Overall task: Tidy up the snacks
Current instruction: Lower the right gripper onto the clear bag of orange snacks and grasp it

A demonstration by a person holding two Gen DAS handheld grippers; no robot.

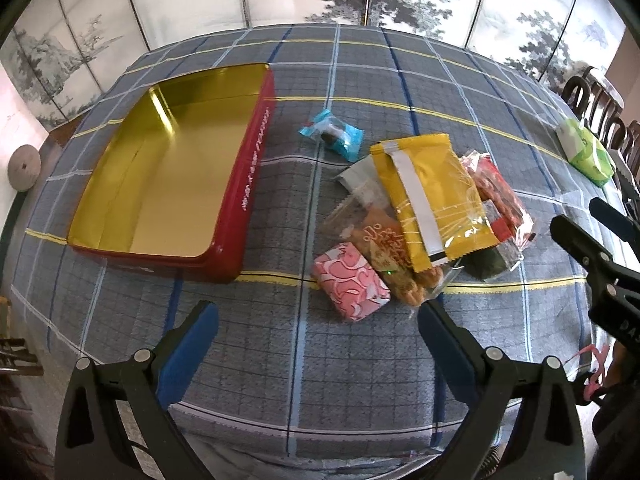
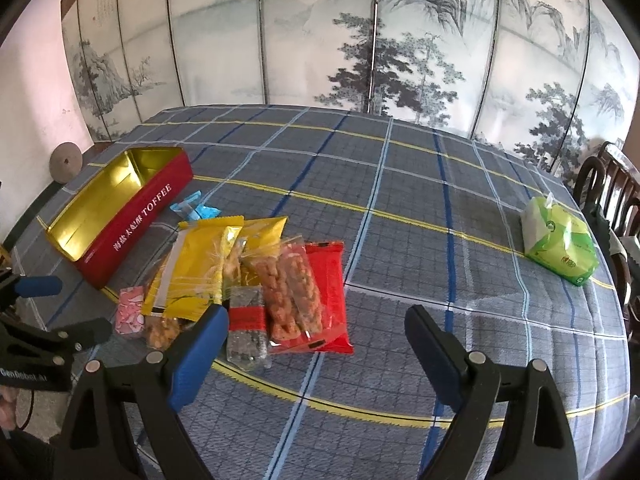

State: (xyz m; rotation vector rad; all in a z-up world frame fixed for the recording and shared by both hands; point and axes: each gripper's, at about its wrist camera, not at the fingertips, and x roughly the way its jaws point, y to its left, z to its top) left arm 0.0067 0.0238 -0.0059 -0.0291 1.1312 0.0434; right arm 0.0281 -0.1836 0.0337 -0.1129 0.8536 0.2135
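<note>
While both of my tools hang above the grey checked tablecloth [image 1: 360, 380] with nothing picked up, I judge the sorting has not begun. My left gripper [image 1: 318, 330] stands wide open and empty, and my right gripper [image 2: 316, 334] is spread just as wide, gripping nothing.

Just ahead of the left one lies the small pink-and-white patterned wrapped packet [image 1: 352, 286], at the near edge of the heap. Behind it the clear bag of orange crackers [image 1: 384, 248] sits under the long yellow foil pouch [image 1: 430, 200], with the red packet of fried twists [image 2: 308, 288] alongside. Farther off, apart from the heap, rests the little blue-wrapped sweet [image 1: 332, 134].

To the left waits the open red toffee tin with its gold lining [image 1: 248, 184], empty inside. Next I would lower the left gripper astride the pink packet and close gently, since the heap overlaps.
</note>
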